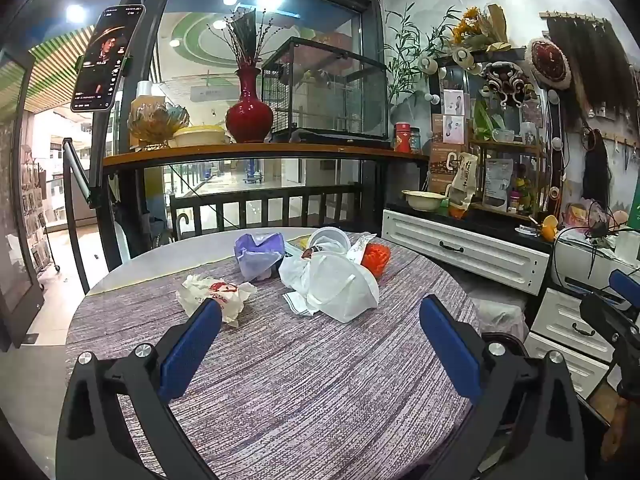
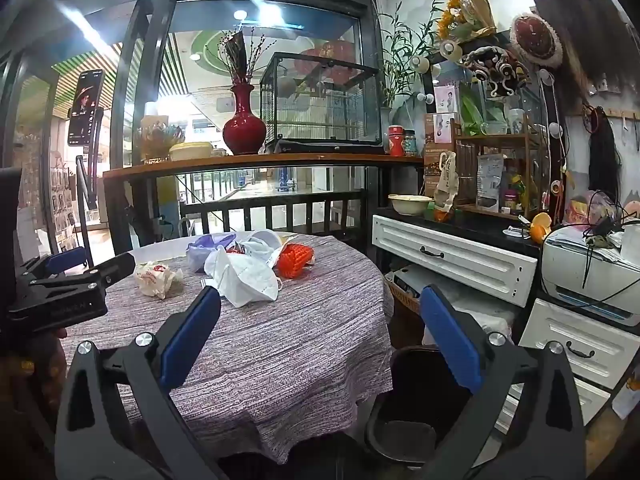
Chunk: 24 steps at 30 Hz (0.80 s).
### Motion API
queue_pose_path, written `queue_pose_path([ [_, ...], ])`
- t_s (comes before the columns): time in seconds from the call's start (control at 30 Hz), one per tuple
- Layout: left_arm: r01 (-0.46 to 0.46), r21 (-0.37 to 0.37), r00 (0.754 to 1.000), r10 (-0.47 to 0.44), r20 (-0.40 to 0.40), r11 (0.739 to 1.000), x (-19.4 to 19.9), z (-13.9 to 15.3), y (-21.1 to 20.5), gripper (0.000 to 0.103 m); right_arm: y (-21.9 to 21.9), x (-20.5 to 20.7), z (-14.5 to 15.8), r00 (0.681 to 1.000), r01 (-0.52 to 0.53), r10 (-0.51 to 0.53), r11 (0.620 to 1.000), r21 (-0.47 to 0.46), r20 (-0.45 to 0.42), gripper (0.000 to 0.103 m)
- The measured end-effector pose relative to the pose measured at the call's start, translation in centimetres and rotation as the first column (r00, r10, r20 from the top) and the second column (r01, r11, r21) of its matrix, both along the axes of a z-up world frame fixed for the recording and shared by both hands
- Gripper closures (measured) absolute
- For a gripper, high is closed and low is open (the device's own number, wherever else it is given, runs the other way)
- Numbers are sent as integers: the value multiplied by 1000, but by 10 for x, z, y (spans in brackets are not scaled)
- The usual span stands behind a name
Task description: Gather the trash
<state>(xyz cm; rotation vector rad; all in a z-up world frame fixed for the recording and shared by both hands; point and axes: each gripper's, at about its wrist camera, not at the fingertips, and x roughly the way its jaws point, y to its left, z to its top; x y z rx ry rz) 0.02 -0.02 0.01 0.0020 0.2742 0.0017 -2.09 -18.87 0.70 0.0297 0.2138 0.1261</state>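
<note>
I see the round desk [image 1: 320,380] under a woven cloth of mottled purple-grey thread, with a bare pale strip at its far-left rim; its near edge is cut off in the left wrist view. Beside the desk on my right stands a black plastic bin [image 2: 416,412], smooth-walled and open-topped, partly hidden behind my right fingers. The trash sits in a loose cluster toward the far side of the desk: a limp white plastic bag [image 1: 336,284], glossy and creased, lies nearest, with a flat slip of paper poking from under its left edge. Left of it lies a crumpled white paper wrapper [image 1: 218,294] with red print that I cannot read. Behind these sit a crushed lavender bag [image 1: 258,254], a round white plastic lid or cup [image 1: 330,239] I can't make out fully, and an orange mesh netting [image 1: 376,258], ribbed and soft-looking. My left gripper [image 1: 320,344] hovers over the cloth, blue-padded fingers spread wide and empty. My right gripper [image 2: 320,340] hangs over the desk's right edge, fingers equally wide, holding nothing.
</note>
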Motion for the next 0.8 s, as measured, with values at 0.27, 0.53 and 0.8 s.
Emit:
queue_pose_path([
  [0.27,16,-16,1000,-16,0,1000,-2,1,2,5,5,-4,1,1000,10,-9,999,-42,18,5],
  [0.53,21,-10,999,-21,-24,1000,3,-5,1,5,2,0,-2,1000,0,0,999,-49,7,5],
  [0.8,28,-3,999,-28,-35,1000,4,-8,-3,5,2,1,-2,1000,1,-1,999,-47,0,5],
])
